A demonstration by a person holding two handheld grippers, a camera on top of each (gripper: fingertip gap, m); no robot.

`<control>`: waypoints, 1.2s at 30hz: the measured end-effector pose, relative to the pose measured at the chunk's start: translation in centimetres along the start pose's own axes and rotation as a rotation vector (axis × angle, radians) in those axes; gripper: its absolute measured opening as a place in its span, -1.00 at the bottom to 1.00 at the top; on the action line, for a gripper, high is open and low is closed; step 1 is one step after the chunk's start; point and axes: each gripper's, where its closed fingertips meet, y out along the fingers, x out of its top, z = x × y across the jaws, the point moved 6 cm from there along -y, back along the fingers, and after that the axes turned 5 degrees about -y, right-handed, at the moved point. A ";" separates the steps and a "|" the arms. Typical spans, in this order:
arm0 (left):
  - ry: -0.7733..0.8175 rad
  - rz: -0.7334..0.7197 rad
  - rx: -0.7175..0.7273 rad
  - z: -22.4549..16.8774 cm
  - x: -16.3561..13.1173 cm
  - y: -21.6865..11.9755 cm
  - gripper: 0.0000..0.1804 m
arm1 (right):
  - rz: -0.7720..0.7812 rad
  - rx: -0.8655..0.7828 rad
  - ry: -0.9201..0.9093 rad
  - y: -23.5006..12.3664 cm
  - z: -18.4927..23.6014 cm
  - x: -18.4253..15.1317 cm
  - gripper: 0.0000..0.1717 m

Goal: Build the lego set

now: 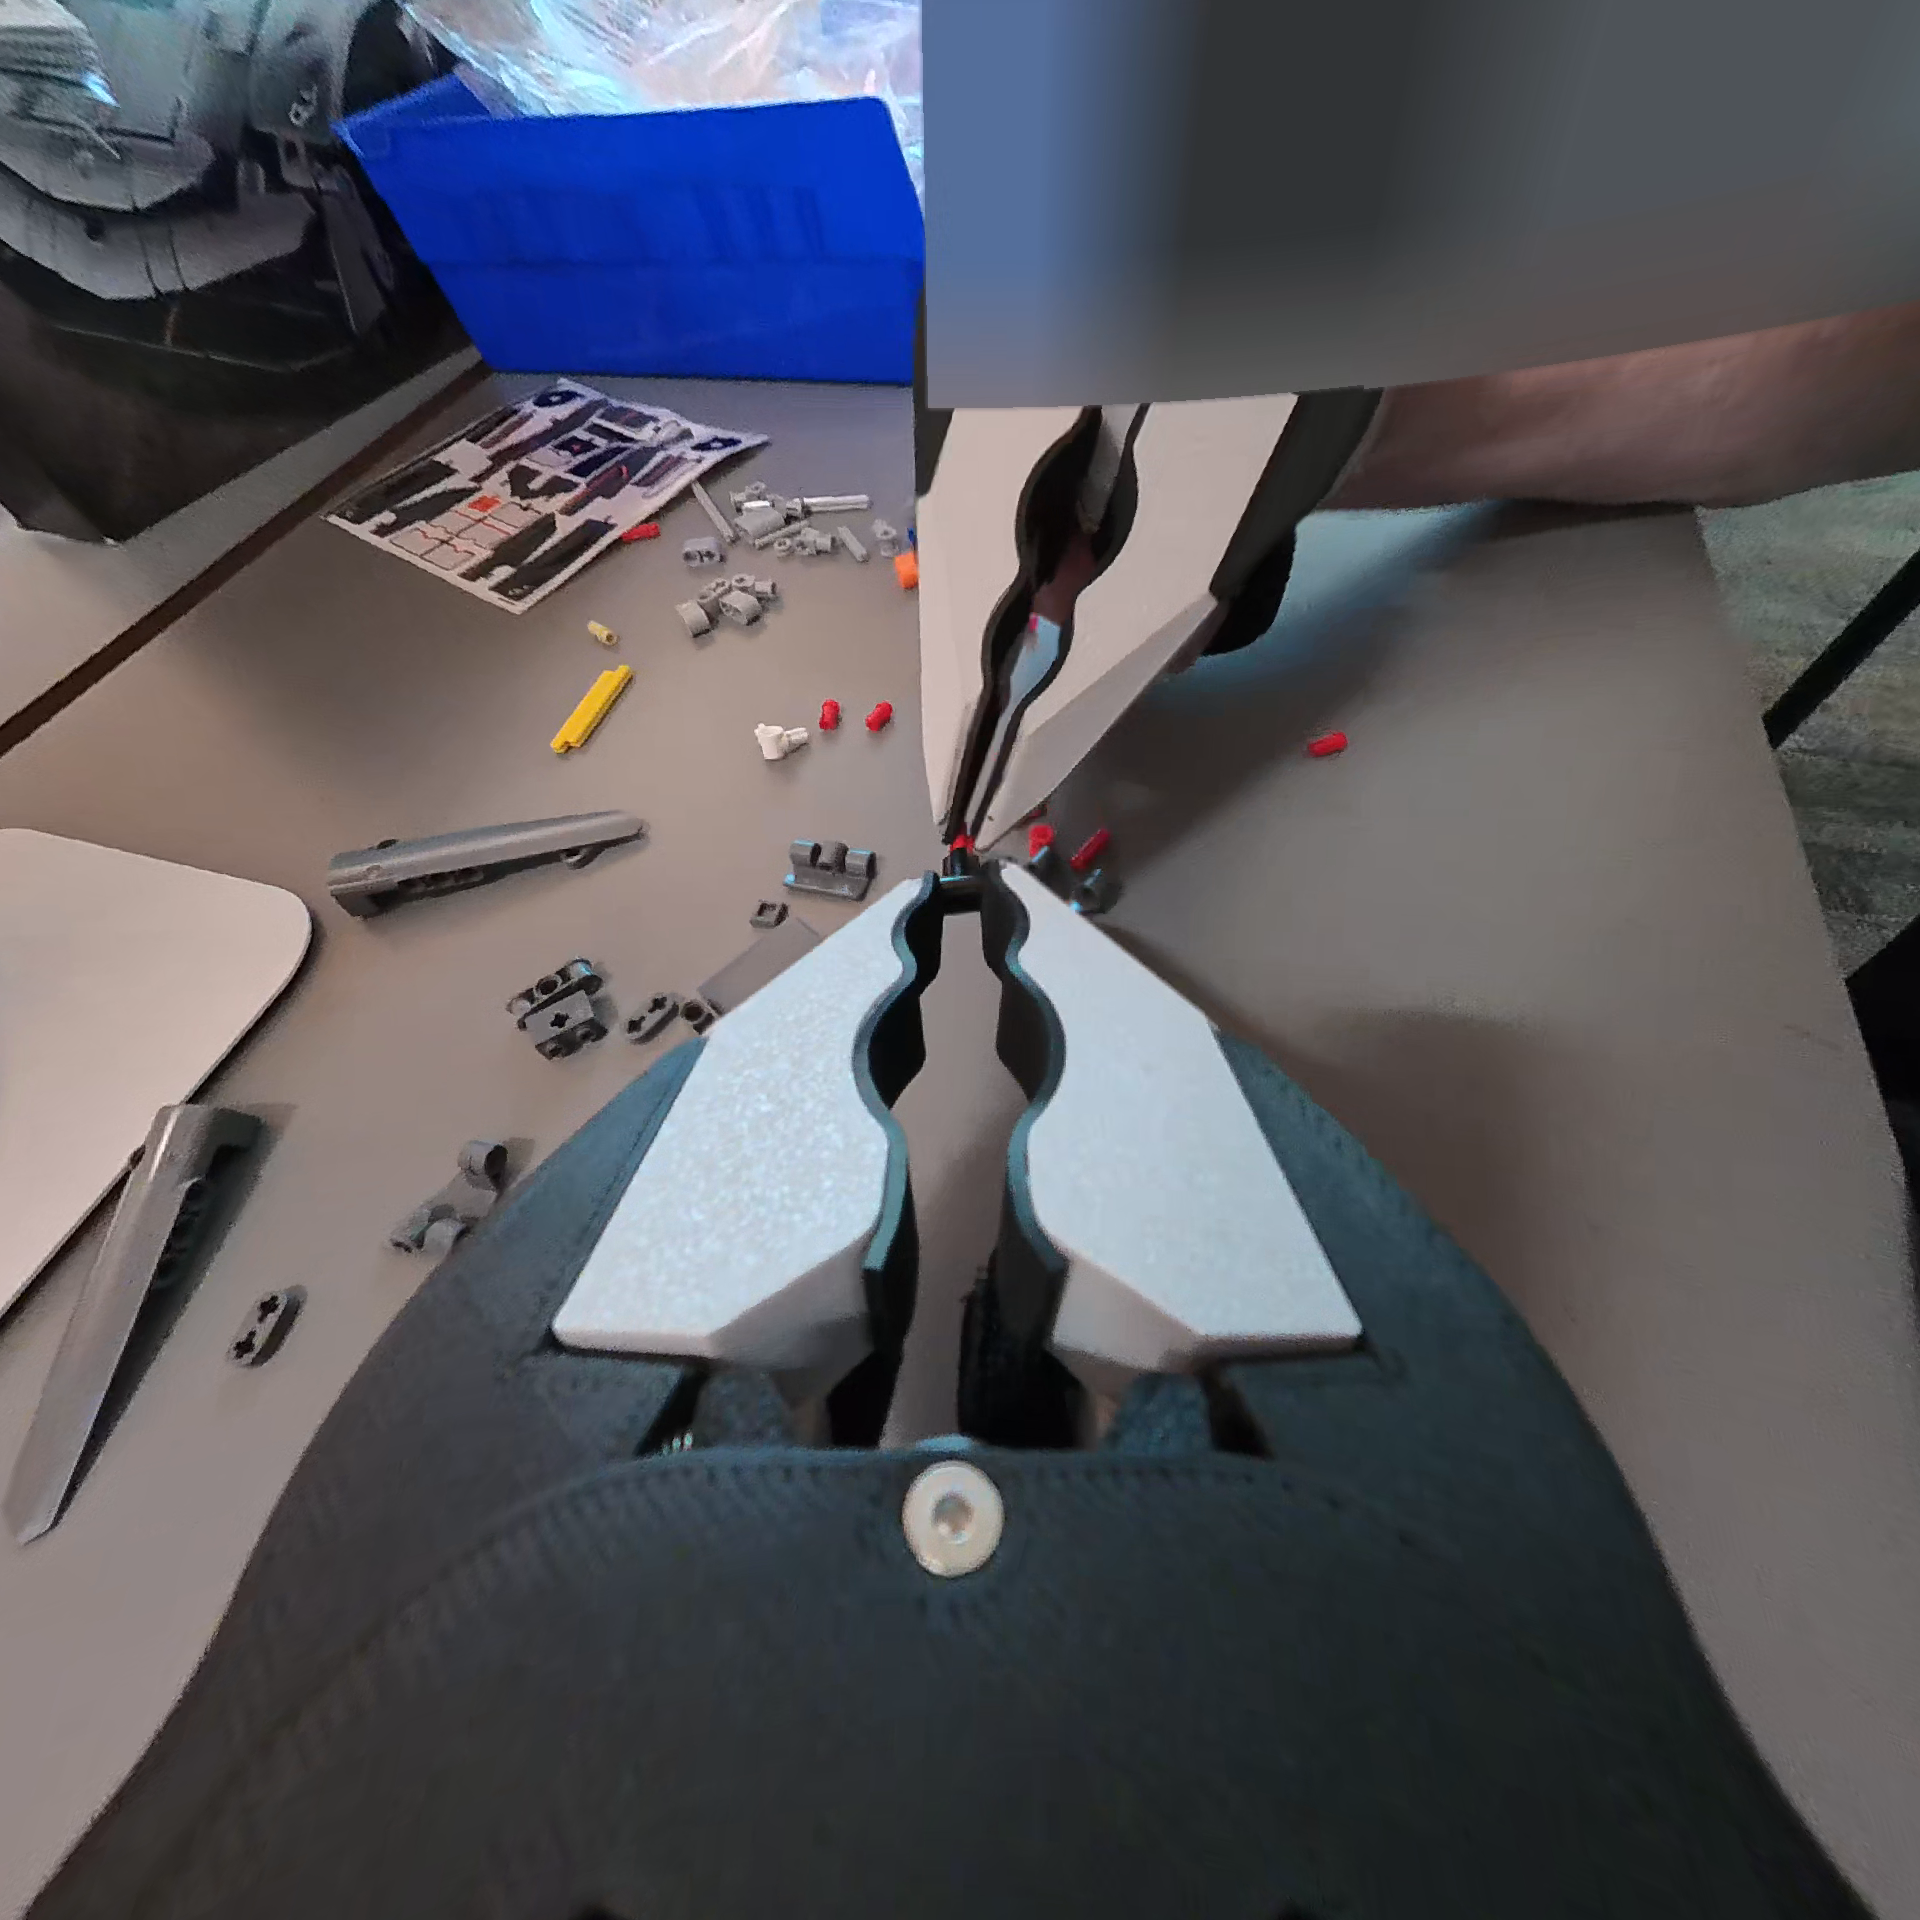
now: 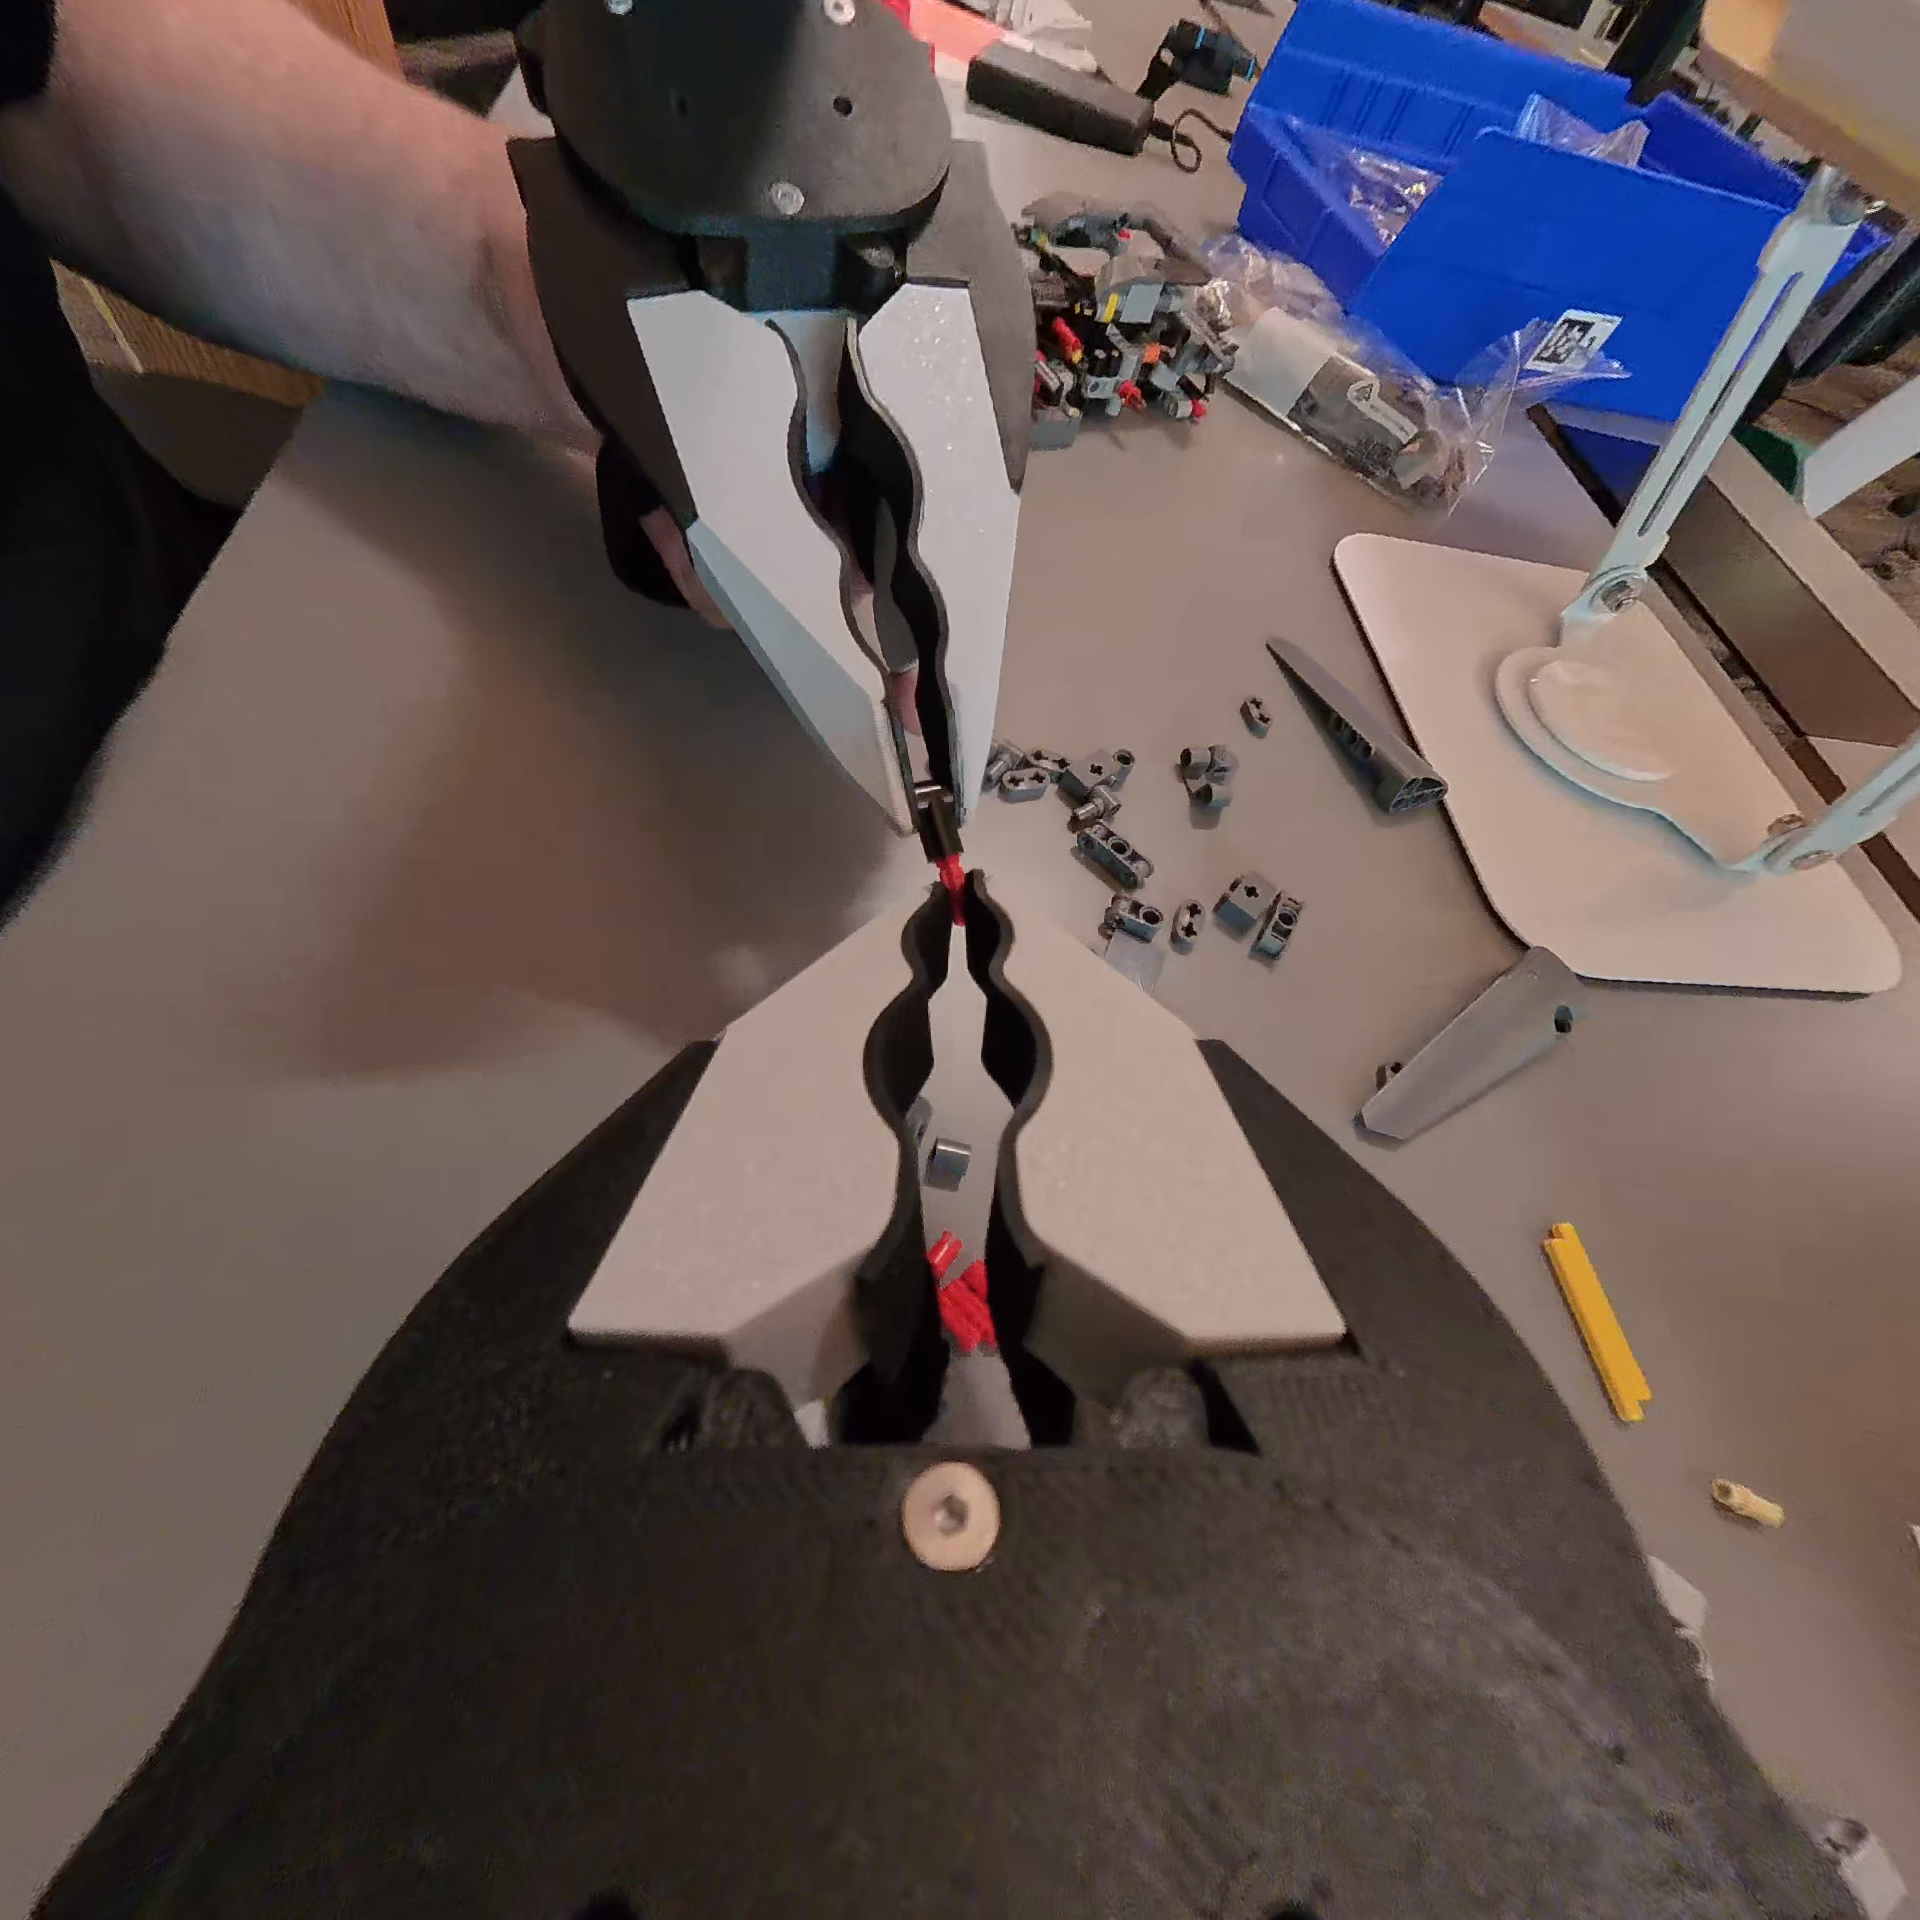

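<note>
My left gripper (image 1: 961, 885) is shut on a small black connector piece (image 1: 957, 871) and holds it just above the grey table (image 1: 1455, 1039). My right gripper (image 2: 956, 902) is shut on a small red pin (image 2: 950, 881). The two grippers meet tip to tip, and the red pin's end touches the black connector (image 2: 935, 816). The right gripper also shows in the left wrist view (image 1: 961, 831), coming down from above with the red pin (image 1: 963, 840). The left gripper shows in the right wrist view (image 2: 928, 800), held by a person's hand.
Loose red pins (image 1: 1086, 847), grey connector pieces (image 1: 561, 1008), a yellow axle (image 1: 590, 709) and long grey panels (image 1: 478, 862) lie on the table. A sticker sheet (image 1: 540, 488) and blue bin (image 1: 665, 239) sit at the back. A white stand base (image 2: 1621, 769) is nearby. My left and right fingertips are right by each other.
</note>
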 end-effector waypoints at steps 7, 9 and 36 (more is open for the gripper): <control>0.038 -0.058 0.026 -0.1 0.4 -0.2 -0.94 | -0.044 0.012 0.042 -0.3 -0.2 0.3 -1.00; 0.052 -0.067 0.028 -0.2 0.5 -0.2 -0.94 | -0.053 0.012 0.044 -0.4 -0.2 0.3 -1.00; 0.160 -0.069 0.051 -0.8 1.1 0.0 -0.94 | -0.027 -0.016 -0.004 -1.7 -0.5 0.7 -0.94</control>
